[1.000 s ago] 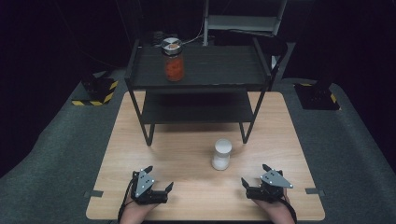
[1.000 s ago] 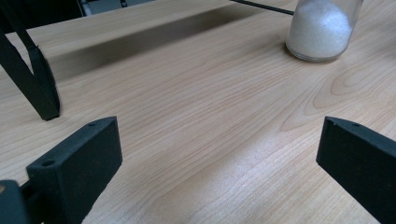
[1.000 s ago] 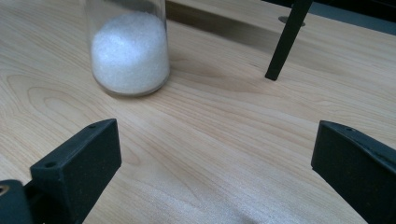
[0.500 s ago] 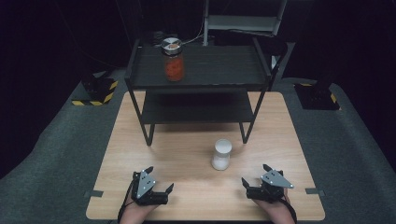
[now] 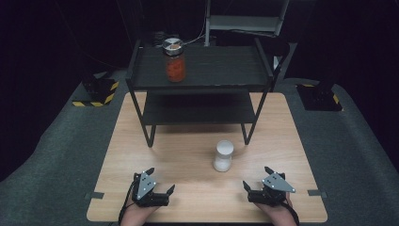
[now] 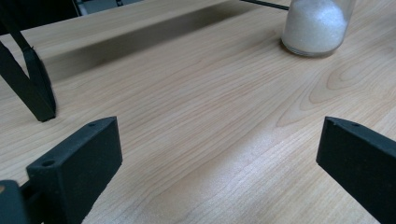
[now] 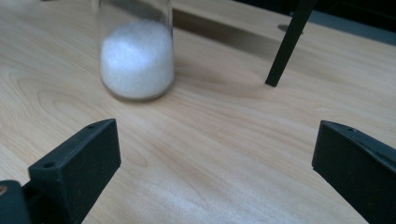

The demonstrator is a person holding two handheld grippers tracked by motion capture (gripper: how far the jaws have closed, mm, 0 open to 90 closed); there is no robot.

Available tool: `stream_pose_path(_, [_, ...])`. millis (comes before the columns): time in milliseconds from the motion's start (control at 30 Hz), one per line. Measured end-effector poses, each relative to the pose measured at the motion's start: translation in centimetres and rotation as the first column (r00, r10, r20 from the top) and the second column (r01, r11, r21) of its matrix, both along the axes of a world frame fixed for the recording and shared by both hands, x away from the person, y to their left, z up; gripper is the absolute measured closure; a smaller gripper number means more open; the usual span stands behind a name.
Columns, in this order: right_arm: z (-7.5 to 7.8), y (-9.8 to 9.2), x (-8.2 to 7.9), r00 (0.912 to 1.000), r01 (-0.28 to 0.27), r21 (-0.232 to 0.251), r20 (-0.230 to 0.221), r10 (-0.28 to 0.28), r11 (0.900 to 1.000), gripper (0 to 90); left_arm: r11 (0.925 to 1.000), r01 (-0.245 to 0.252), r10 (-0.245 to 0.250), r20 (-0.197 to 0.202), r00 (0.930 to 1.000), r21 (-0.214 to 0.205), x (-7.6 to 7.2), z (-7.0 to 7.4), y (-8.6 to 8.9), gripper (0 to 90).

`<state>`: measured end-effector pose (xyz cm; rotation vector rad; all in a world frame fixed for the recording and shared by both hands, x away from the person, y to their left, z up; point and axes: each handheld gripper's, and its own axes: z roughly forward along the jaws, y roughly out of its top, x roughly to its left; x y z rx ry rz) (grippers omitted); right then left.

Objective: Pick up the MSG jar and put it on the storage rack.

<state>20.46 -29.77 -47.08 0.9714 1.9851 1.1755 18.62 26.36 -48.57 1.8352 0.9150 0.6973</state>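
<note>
The table [image 5: 141, 141] is pale wood-grain with a smooth satin sheen. The rack [image 5: 207, 70] looks matt black metal. The jar [image 7: 135, 56] is clear glass holding grainy white powder.

Jar [image 5: 223, 156] before shelf [image 5: 202, 70]; another jar [image 5: 174, 61] atop.

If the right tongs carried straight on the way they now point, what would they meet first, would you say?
Probably nothing soon: bare table lies ahead of the open right tongs. The jar of white grains sits left of that line, the shelf leg right; depth is uncertain.

Prob. a lab/test rig: black-curtained surround, hazard-striped stand bases [image 5: 99, 92], grey floor mat [image 5: 56, 155], lone wooden table [image 5: 188, 155].
</note>
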Motion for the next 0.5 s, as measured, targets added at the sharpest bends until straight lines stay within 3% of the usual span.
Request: stream_pose_path(500, [0.97, -0.32, -0.84, 0.9988, -0.009, 0.043, 0.049, 0.007, 0.999, 0.9, 0.9999, 0.014, -0.014, 0.001, 0.9999, -0.008, 0.06, -0.07, 0.15, 0.4])
